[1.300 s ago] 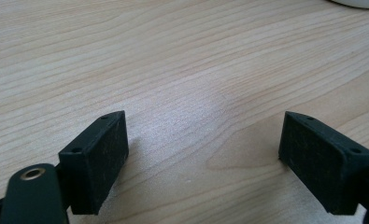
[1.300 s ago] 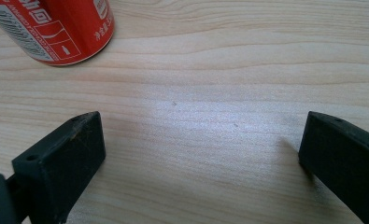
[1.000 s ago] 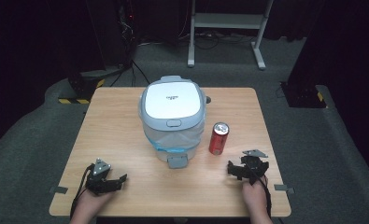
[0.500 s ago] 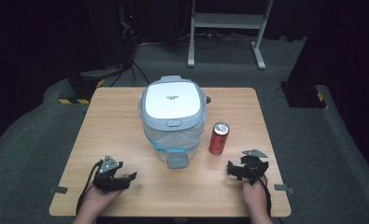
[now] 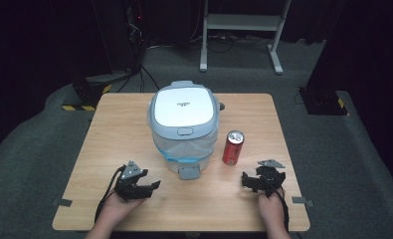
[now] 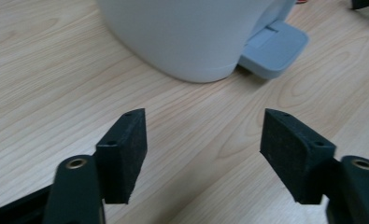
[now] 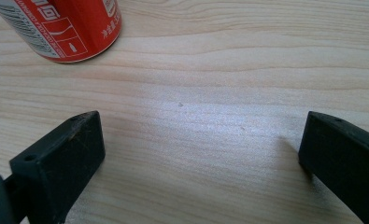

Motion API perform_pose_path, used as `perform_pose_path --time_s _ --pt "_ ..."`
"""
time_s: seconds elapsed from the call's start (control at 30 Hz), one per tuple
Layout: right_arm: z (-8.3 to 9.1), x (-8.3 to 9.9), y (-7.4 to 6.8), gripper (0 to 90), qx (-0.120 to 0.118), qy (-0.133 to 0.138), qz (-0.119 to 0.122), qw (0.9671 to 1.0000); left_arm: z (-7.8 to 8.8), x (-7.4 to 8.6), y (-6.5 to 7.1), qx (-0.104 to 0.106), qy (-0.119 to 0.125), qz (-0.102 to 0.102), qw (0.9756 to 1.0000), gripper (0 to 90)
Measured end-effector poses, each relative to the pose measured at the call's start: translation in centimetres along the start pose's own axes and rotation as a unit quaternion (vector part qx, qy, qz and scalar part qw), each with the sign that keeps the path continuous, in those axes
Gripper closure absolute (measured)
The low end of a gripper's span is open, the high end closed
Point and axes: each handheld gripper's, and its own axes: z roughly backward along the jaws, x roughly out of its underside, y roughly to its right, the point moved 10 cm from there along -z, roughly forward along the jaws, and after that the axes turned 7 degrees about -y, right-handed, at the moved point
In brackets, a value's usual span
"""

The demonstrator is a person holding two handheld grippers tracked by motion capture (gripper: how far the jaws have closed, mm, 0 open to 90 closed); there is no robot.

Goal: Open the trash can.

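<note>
A: We log the left gripper [image 5: 151,185] low over the near left part of the wooden table [image 5: 114,129], pointing toward the white pedal bin [image 5: 184,127]. Its jaws have just been closing, yet we see nothing between them: in the left gripper view there is bare wood between the pads [image 6: 126,149], so it is released, gripping nothing.

B: Agreed. We place the bin at mid-table, lid down, its grey foot pedal [image 5: 188,172] sticking out on the near side. In the left gripper view the bin's round base [image 6: 191,37] and pedal [image 6: 275,46] lie ahead of the jaws, apart from them.

A: The right gripper [image 5: 245,180] sits at the near right, jaws spread wide and empty, wood grain between them in its own view.

B: We note the red can [image 5: 233,147] upright just right of the bin, near the right gripper but not touching it; its lower end [image 7: 65,28] shows up and left of the jaws
</note>
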Motion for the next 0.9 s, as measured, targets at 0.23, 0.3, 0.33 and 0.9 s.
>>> perform_pose_path --time_s 0.23,0.3,0.33,0.9 --pt "0.0 0.0 0.0 0.1 0.0 0.0 0.0 1.0 -0.1 -0.7 1.2 0.018 0.015 -0.005 0.9997 42.4" --pt "0.0 0.0 0.0 0.1 0.0 0.0 0.001 1.0 -0.1 -1.0 1.4 0.018 0.019 -0.01 0.9996 45.1" --pt "0.0 0.0 -0.1 0.0 -0.002 0.0 0.002 1.0 -0.1 -1.2 1.4 0.017 0.022 -0.011 0.9996 47.8" --pt "0.0 0.0 -0.2 0.0 -0.004 0.0 0.005 1.0 -2.3 -4.2 4.8 0.038 0.046 -0.042 0.9973 75.5"
